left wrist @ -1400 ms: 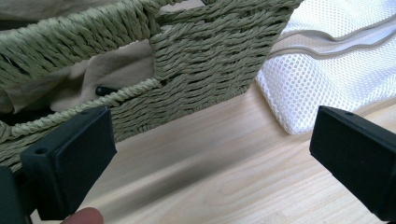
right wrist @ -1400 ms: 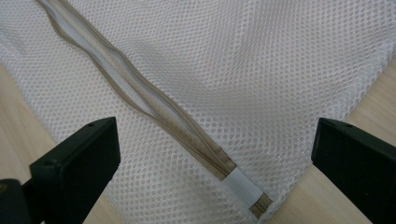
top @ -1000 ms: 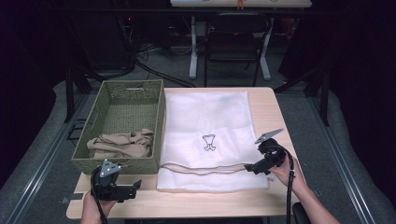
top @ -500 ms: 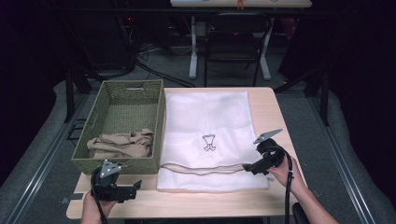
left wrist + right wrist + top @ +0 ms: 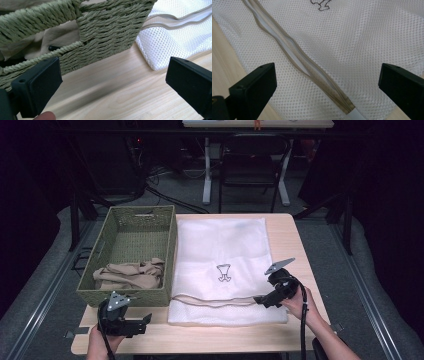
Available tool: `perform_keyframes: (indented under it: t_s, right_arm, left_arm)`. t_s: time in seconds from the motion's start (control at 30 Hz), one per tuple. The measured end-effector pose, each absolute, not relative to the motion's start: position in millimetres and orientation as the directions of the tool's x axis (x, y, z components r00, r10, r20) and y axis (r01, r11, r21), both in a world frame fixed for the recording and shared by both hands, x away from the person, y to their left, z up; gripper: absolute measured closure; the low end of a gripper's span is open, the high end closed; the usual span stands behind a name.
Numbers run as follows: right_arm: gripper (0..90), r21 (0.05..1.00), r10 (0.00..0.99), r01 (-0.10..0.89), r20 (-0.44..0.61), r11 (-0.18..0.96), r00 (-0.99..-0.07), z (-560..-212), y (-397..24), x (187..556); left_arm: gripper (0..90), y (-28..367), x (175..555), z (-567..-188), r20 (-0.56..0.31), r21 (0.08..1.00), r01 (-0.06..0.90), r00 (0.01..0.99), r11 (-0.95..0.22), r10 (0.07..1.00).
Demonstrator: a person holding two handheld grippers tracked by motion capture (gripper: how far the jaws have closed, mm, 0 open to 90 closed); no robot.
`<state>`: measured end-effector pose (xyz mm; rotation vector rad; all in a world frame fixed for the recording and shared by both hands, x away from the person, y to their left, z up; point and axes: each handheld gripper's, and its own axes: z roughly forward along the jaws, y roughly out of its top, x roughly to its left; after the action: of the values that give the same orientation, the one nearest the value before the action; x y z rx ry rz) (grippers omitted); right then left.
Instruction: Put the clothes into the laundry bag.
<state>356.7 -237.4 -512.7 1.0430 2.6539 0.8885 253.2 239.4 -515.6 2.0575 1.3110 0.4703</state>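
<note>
Right gripper point(image 5: 263, 299) edged lower over mesh bag point(image 5: 220, 255) | both fingers apart | wooden table point(image 5: 295, 245) (dark room)

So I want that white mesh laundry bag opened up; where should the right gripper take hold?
Probably the upper tan-edged lip of the white mesh laundry bag near the opening's right end, coming from above. The lips part slightly there, and the open right gripper already straddles it.
</note>
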Motion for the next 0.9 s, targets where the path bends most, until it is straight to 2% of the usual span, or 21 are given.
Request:
perform_keyframes:
  t_s: [0.7, 0.9]
  right_arm:
    - [8.8, 0.564, 0.596, 0.508, 0.036, 0.651, -0.802, -512, -185, 381]
    - [10.4, 0.548, 0.596, 0.518, 0.043, 0.657, -0.802, -516, -177, 390]
  left_arm:
    - [0.4, 236, 254, -516, -0.038, 0.681, 0.665, 0.451, -0.307, 0.892]
    - [0.3, 238, 254, -516, -0.038, 0.679, 0.668, 0.448, -0.306, 0.893]
